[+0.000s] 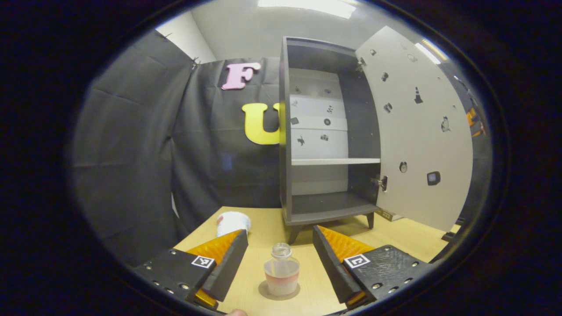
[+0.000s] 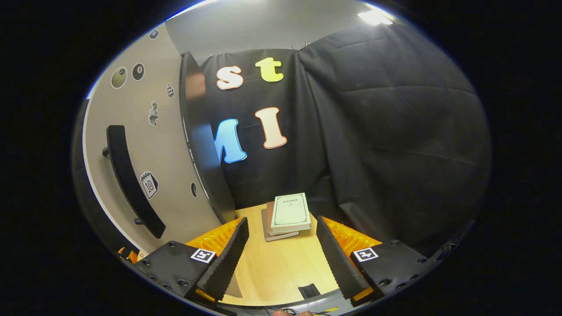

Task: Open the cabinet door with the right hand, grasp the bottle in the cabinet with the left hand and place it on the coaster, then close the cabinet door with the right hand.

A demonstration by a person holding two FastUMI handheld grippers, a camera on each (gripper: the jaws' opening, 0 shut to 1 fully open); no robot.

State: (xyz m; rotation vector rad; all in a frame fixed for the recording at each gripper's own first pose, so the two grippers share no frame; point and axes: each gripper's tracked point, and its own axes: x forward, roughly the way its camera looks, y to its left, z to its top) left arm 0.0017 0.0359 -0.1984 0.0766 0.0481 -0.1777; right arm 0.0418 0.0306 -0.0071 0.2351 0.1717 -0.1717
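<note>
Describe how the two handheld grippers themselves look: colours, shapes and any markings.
The left gripper and right gripper look alike. Each has two wedge-shaped fingers that taper forward, with dark ribbed foam-like inner faces and ridged orange tops. Behind each finger sits a black block studded with small screws and carrying a square black-and-white tag. The right gripper's fingers follow the same design.

Door (image 2: 145, 145) stickers too small to identify
</note>
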